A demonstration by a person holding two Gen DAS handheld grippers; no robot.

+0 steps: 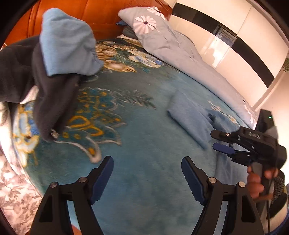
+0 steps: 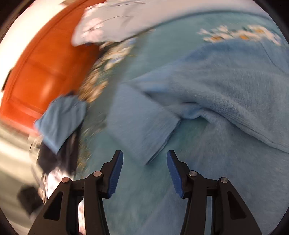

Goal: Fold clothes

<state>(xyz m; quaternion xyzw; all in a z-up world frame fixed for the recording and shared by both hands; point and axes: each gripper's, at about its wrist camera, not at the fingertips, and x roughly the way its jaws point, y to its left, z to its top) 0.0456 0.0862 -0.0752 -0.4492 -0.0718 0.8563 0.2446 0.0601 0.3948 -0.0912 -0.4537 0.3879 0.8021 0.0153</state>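
**Clothes on the bed, both grippers empty and poised**

Clothes lie in two places on the teal floral blanket (image 1: 144,126). A light blue fleece garment (image 2: 225,94) spreads flat ahead and to the right of the right gripper (image 2: 145,173), with one folded-over panel (image 2: 142,123) reaching almost to its fingertips; laid flat like this, it appears to be the piece being worked on. A heap of a pale blue garment (image 1: 66,43) over a dark grey one (image 1: 50,101) sits far ahead and to the left of the left gripper (image 1: 147,178), against the orange headboard (image 1: 101,16), probably waiting its turn. A flowered pillow (image 1: 153,30) lies beyond, along the far edge.

The left gripper's jaws stand wide apart, with only bare blanket between them; it grasps nothing. The right gripper's jaws stand about half apart and are likewise empty, the fleece edge lying just ahead of the pads.

Both tools tilt steeply down toward the bed surface. In the left wrist view the right gripper (image 1: 224,142) is seen from the side, low at the right, gripped by a person's hand (image 1: 258,180), its fingers aimed at the fleece. The right wrist view is motion-blurred.
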